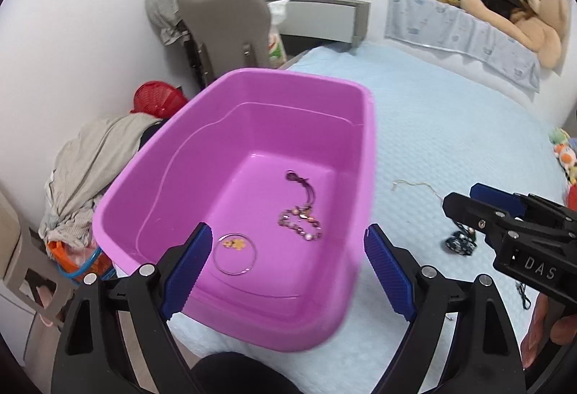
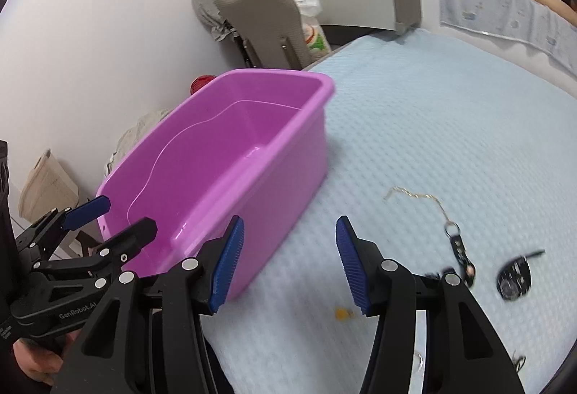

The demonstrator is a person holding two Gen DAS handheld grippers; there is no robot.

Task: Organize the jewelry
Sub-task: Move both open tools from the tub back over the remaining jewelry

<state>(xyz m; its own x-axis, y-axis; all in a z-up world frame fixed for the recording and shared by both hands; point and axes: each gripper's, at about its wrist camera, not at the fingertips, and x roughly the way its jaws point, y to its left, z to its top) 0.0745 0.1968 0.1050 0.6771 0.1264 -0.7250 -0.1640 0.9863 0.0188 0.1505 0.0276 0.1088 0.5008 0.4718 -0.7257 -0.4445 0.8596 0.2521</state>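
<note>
Container: pink plastic tub standing at the edge of a bed with a pale blue cover.
Already in the tub: a beaded bracelet with a dark cord; a thin clear bangle; small gold pieces lying inside the bangle's ring.
Still on the cover, right of the tub: a fine pale chain; a key-ring piece with dark links; a dark round pendant-like item; a small yellow-orange piece near the right tongs; one or two further bits at the lower edge of the right wrist view, too small to name.
Left gripper: tongs wide, nothing between them, held over the near end of the tub.
Right gripper: tongs about half spread, nothing between them, over bare cover just beside the tub's outer wall, the loose pieces ahead and to its right.
Progress, as a judgement: partly done; roughly three items stowed, at least four left out.
Remaining: gathering the loose pieces into the tub, probably with the right tongs, which are nearest.
</note>
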